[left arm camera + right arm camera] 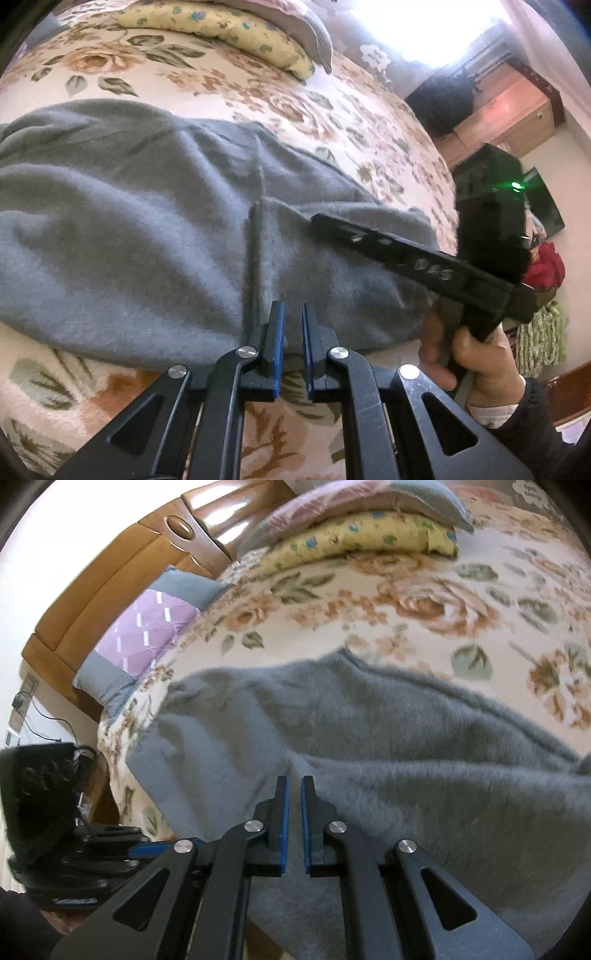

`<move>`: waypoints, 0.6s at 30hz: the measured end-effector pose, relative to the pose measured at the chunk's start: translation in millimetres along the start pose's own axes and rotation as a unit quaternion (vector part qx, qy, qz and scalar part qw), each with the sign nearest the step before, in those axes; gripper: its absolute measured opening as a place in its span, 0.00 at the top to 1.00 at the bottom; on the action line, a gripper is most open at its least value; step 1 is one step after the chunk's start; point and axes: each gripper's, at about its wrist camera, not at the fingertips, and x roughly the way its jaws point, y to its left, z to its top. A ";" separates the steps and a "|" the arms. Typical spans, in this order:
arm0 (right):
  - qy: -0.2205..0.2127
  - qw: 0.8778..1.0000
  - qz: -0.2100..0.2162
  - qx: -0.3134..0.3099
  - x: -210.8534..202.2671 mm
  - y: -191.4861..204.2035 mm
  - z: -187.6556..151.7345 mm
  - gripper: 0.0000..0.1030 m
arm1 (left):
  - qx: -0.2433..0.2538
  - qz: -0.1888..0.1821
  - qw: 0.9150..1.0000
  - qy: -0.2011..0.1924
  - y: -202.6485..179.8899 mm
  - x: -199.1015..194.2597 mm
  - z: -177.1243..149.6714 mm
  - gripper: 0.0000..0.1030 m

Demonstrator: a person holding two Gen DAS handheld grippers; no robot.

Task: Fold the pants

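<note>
Grey pants (140, 229) spread on the floral bed (332, 110), rumpled, 1 layer lapping another along a seam near the front edge. Looks like an early fold at most; smoothing and further folds judged left. Left tongs (292, 314) narrowly apart, gripping nothing, at the near hem. Right tongs (294, 790) likewise slightly parted over the cloth, holding nothing visible.

Left hand-held gripper (292, 314): fingers nearly parallel, a narrow gap between the blue pads (280, 332), nothing between them. Right hand-held gripper (294, 788): same pose, a narrow gap, nothing clamped. The person's right hand (476, 354) wraps its handle, dark sleeve at the wrist.
</note>
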 end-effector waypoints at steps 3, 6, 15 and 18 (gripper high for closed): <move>0.018 1.000 -0.003 0.019 17.3 -11.7 -8.7 0.93 | 0.006 0.005 1.000 0.019 0.7 15.2 -3.4 0.93; 0.012 0.999 0.012 0.045 14.4 -16.0 -8.8 0.93 | 0.000 -0.003 1.000 0.014 3.8 12.9 -2.8 0.93; -0.002 1.000 0.022 0.000 -9.5 22.2 18.9 0.93 | -0.050 -0.001 0.998 -0.034 30.3 -33.3 -4.0 0.92; -0.003 1.000 0.024 -0.020 -10.9 37.8 30.2 0.93 | -0.069 0.006 0.996 -0.053 42.4 -49.9 -5.4 0.92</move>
